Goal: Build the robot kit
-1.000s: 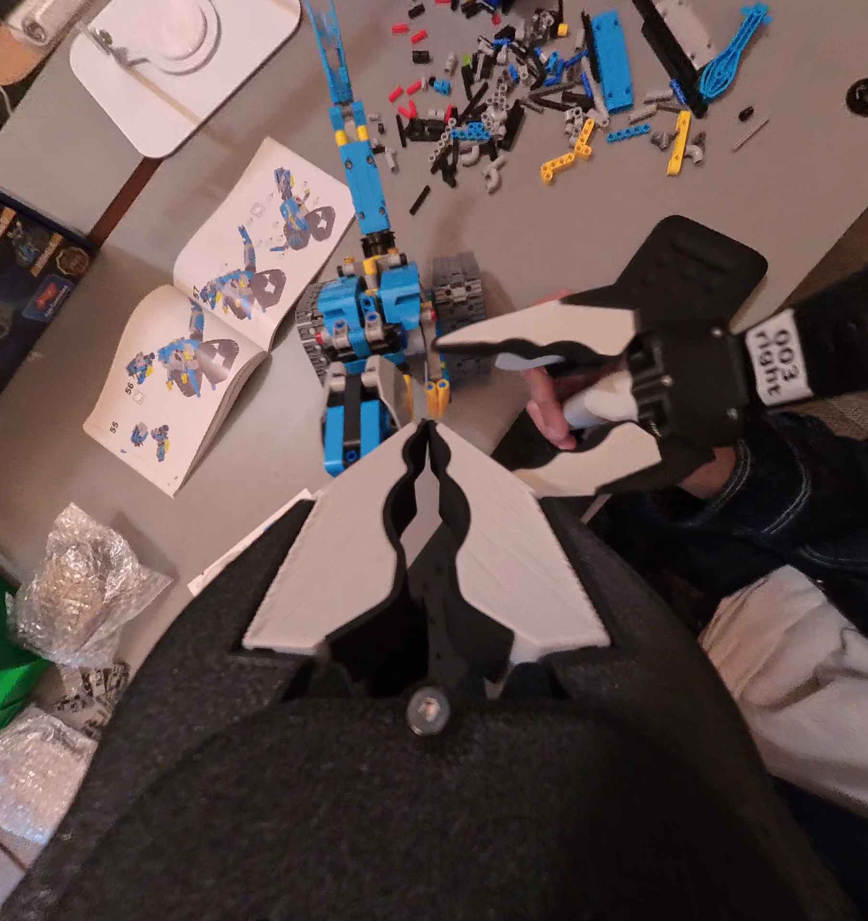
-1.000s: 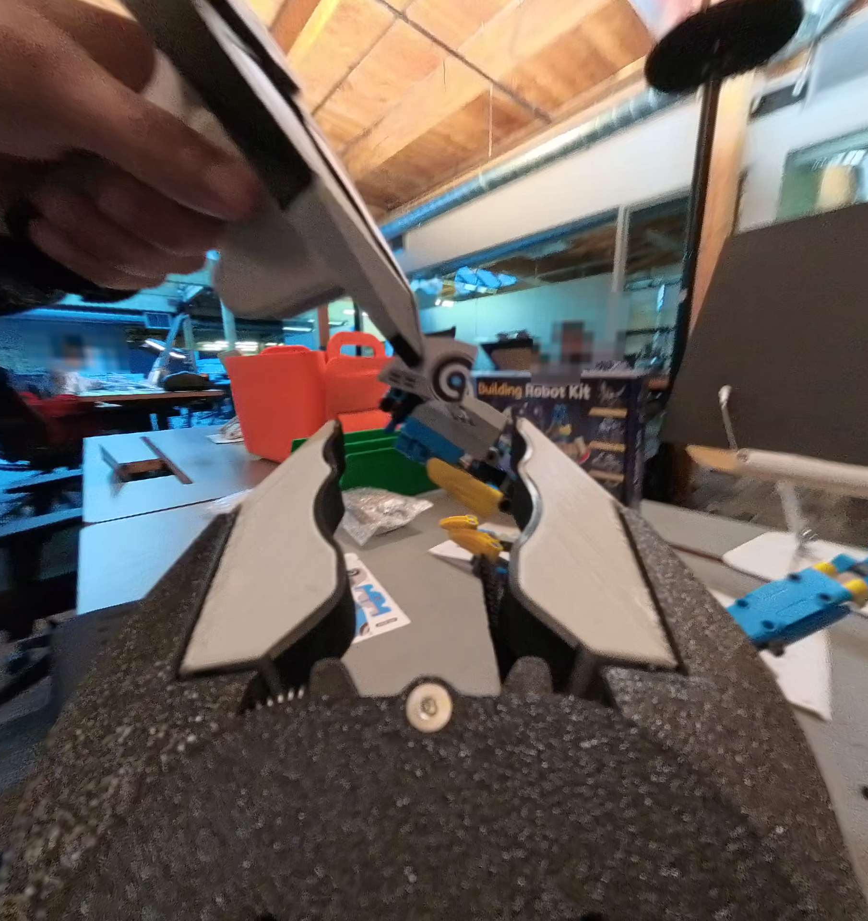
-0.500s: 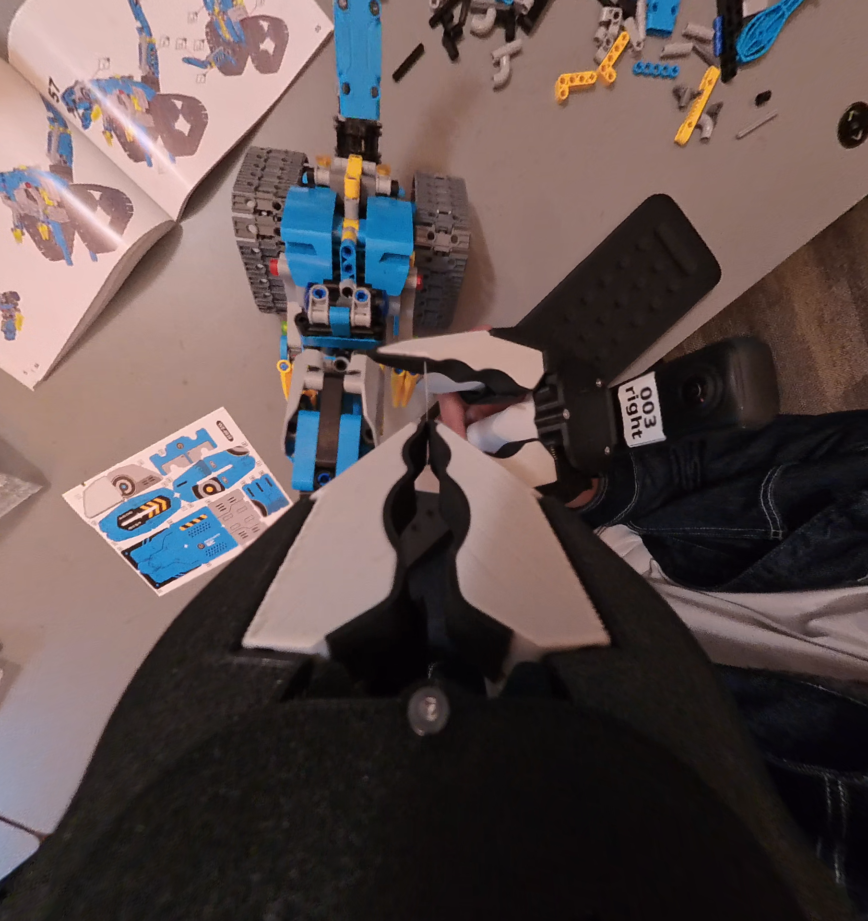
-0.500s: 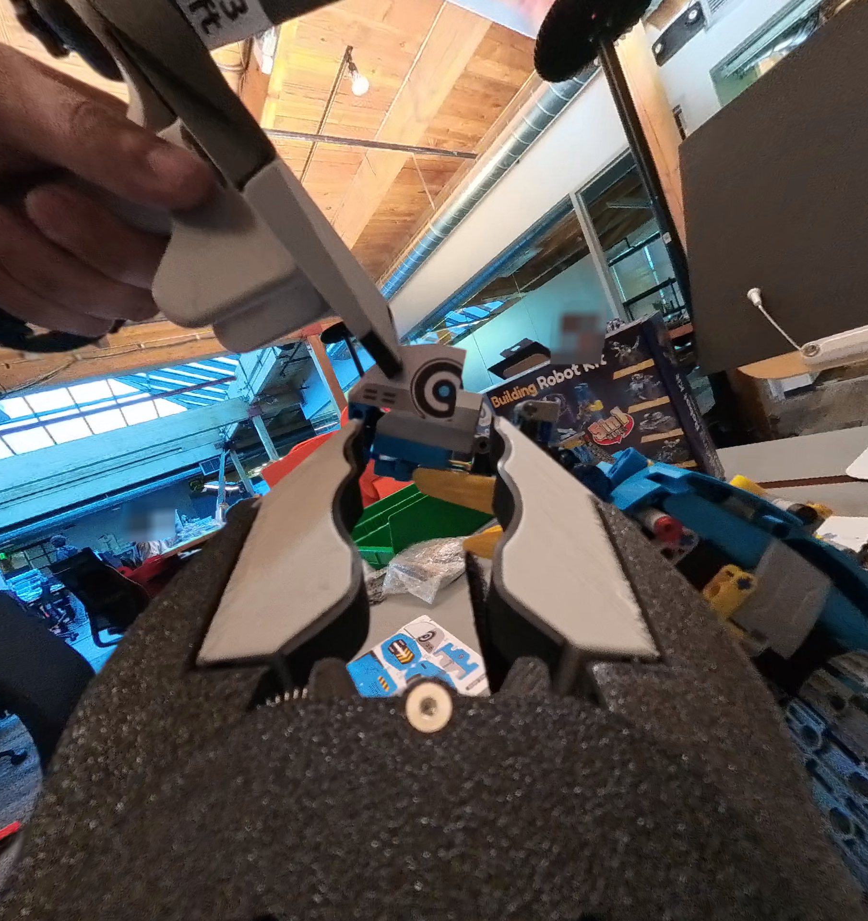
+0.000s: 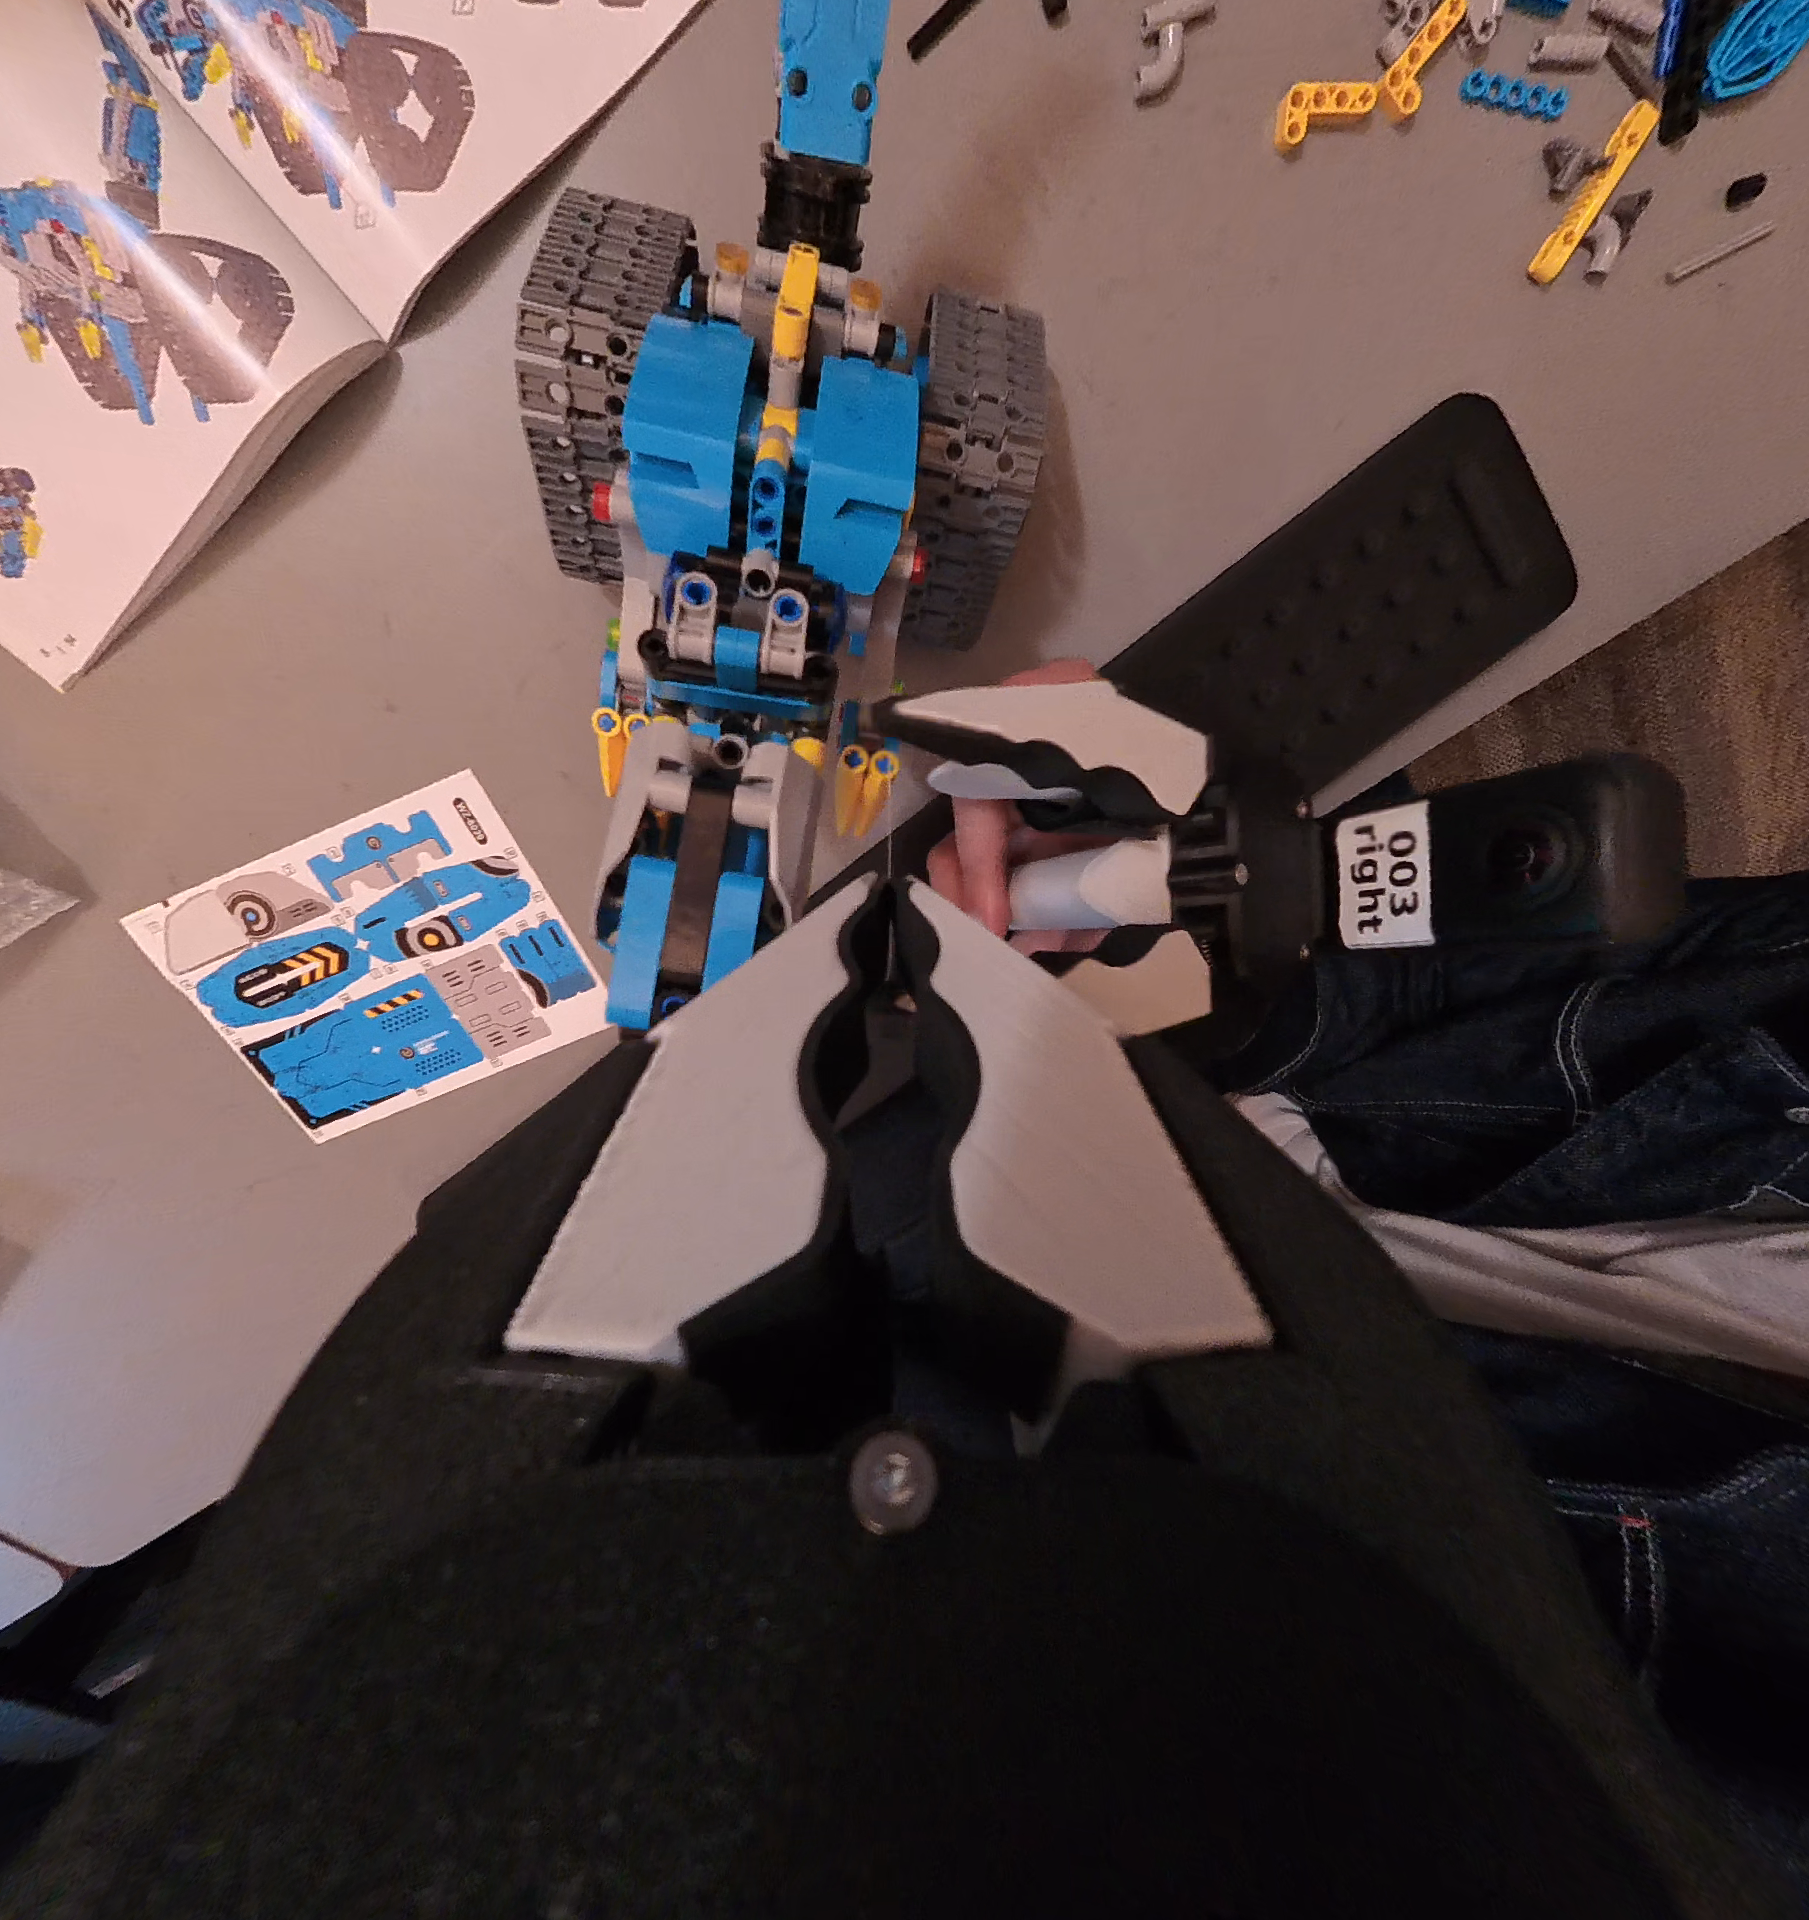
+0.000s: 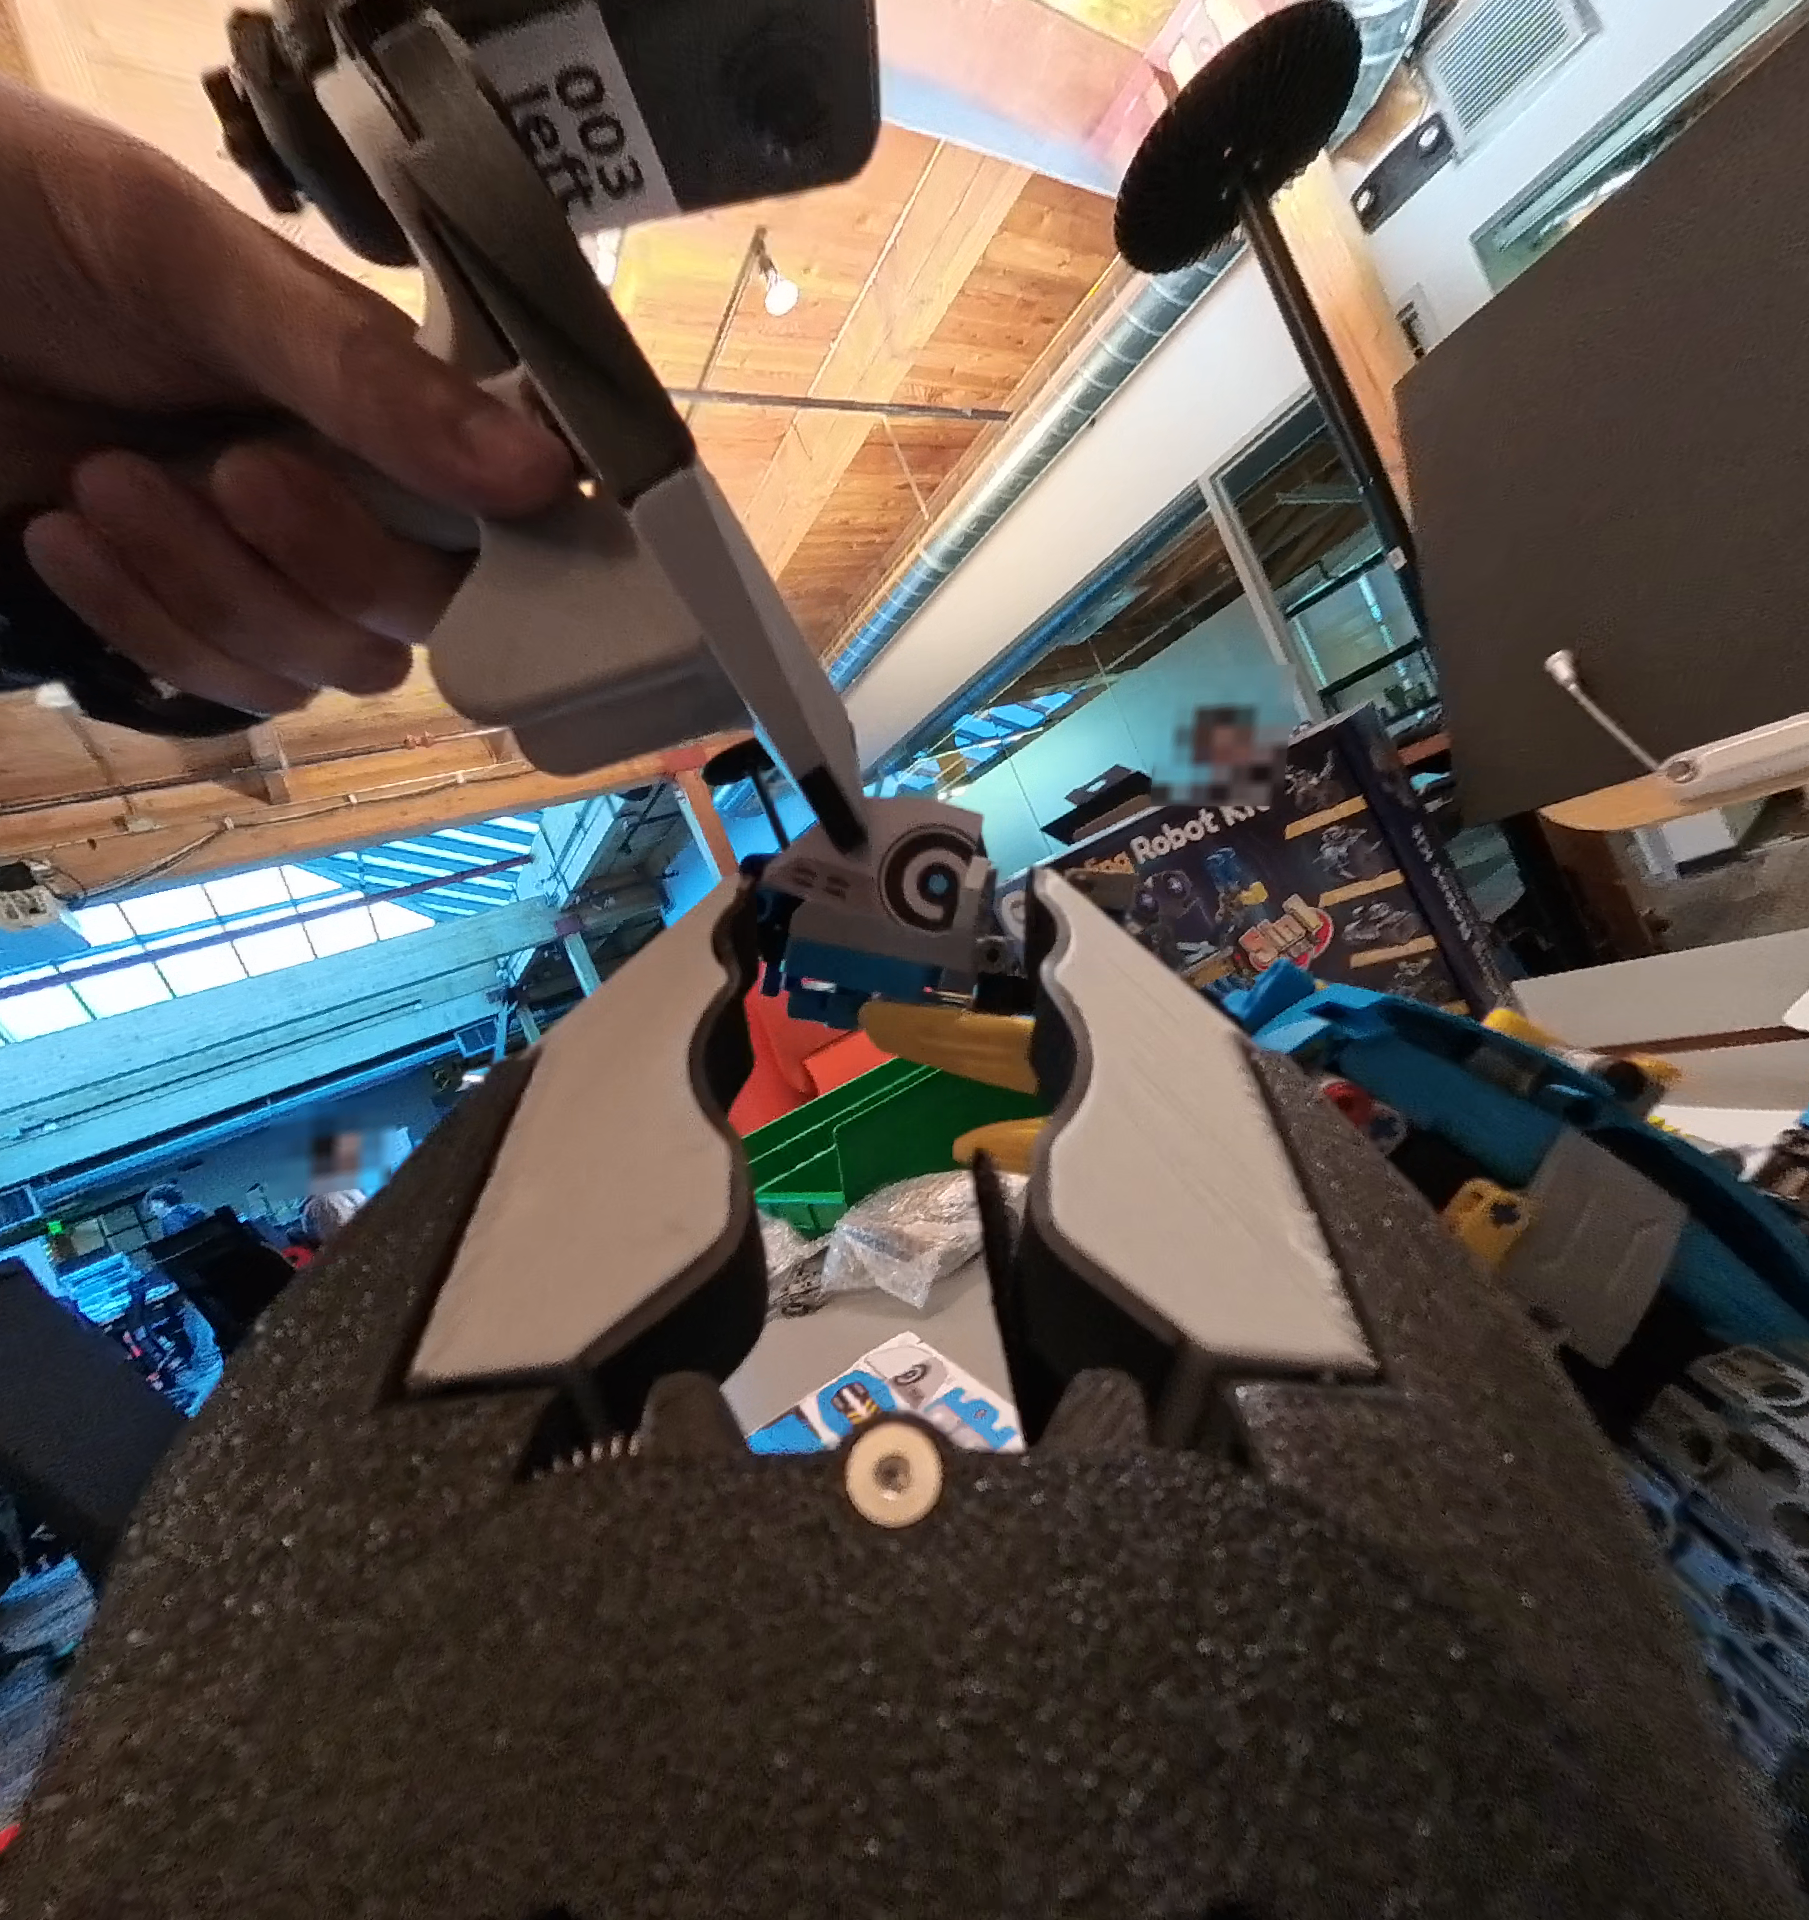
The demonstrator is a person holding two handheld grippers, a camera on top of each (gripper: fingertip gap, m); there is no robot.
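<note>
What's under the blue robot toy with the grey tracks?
The blue tracked robot model stands on the grey table. Its body hides the surface beneath. A sticker sheet lies beside it, not under it.

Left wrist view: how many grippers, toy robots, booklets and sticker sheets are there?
Grippers: 2 (left gripper, right gripper)
Toy robot: 1
Booklet: 1
Sticker sheet: 1
Total: 5
</note>
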